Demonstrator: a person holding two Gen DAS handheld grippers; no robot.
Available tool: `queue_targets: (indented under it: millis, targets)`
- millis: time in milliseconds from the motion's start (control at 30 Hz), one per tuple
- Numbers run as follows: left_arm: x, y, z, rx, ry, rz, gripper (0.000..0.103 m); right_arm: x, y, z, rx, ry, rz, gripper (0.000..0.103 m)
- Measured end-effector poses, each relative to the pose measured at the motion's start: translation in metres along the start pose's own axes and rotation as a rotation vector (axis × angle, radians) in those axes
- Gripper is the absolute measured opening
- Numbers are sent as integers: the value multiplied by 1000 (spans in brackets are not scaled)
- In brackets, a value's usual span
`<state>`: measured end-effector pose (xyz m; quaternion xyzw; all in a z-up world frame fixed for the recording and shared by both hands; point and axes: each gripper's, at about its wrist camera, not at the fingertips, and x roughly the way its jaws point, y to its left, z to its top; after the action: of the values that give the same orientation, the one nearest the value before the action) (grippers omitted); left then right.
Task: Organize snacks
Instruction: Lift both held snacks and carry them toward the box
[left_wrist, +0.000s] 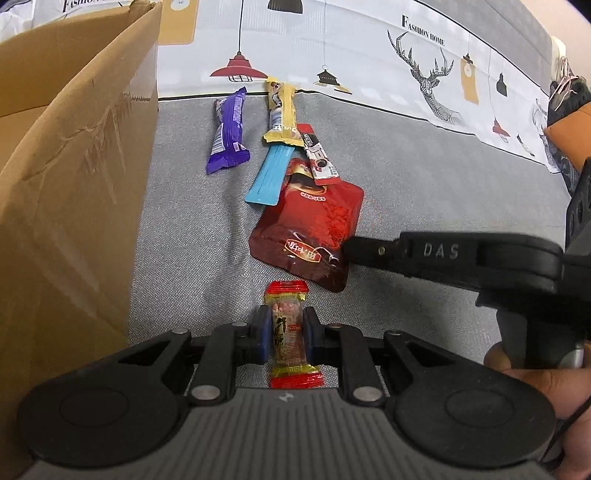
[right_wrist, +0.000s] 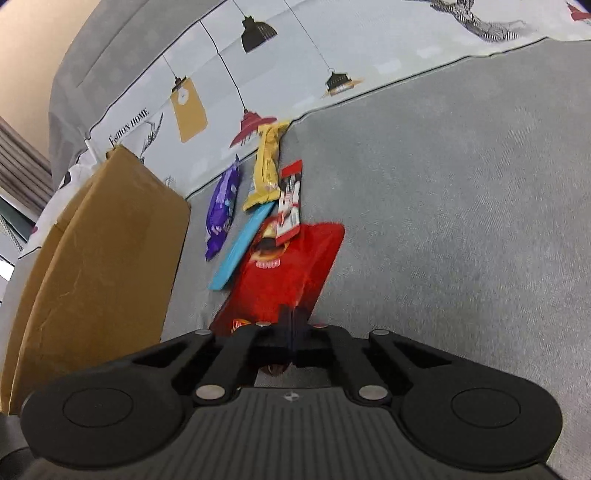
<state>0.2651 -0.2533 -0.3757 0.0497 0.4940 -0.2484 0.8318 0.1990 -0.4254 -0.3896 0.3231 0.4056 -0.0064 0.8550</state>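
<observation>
My left gripper (left_wrist: 286, 326) is shut on a small clear snack bar with red ends (left_wrist: 290, 332), held above the grey sofa seat. My right gripper (right_wrist: 293, 321) is shut on the near edge of a large red pouch (right_wrist: 288, 273); in the left wrist view its fingers (left_wrist: 369, 249) pinch the pouch (left_wrist: 310, 225) at its right edge. Beyond lie a blue stick pack (left_wrist: 269, 173), a red and white sachet (left_wrist: 317, 155), a yellow bar (left_wrist: 282, 110) and a purple bar (left_wrist: 229, 133). The same snacks show in the right wrist view.
A tall cardboard box (left_wrist: 70, 184) stands at the left, close to the snacks; it shows in the right wrist view too (right_wrist: 99, 266). A printed cloth (left_wrist: 369, 66) covers the sofa back. Bare grey seat (right_wrist: 461, 221) lies to the right.
</observation>
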Motion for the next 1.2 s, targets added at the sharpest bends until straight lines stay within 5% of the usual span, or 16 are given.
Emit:
queue_targets:
  millis: [100,167,267,400,433,467,533,633,867,1200]
  targets:
    - [-2,2,-1,-14,-3,4,19,-2,-2,1,23,-1,-21,7]
    - [-2,2,0,-11,-3,6,19,-4,-2,4,37,-15,0,42]
    - [-1,3,1,-21,-8,15,19,-2,5,6,7,-34,28,76]
    - [0,2,3,-13,-16,26,19,11,23,6,-86,-42,4,86]
    - [1,2,3,-13,-16,26,19,17,30,6,-153,-38,-23,83]
    - [1,2,3,-13,-16,26,19,21,39,4,-230,-36,-66,63]
    - [2,3,3,-18,-13,22,19,29,55,-2,-405,-55,-185,42]
    - [3,2,3,-24,-14,23,19,23,39,9,-299,-45,-127,13]
    - [2,3,3,-39,-8,18,19,1,17,11,-154,-46,-30,6]
    - [-14,-2,5,-45,5,-33,17,-64,27,7,-215,-177,-38,5]
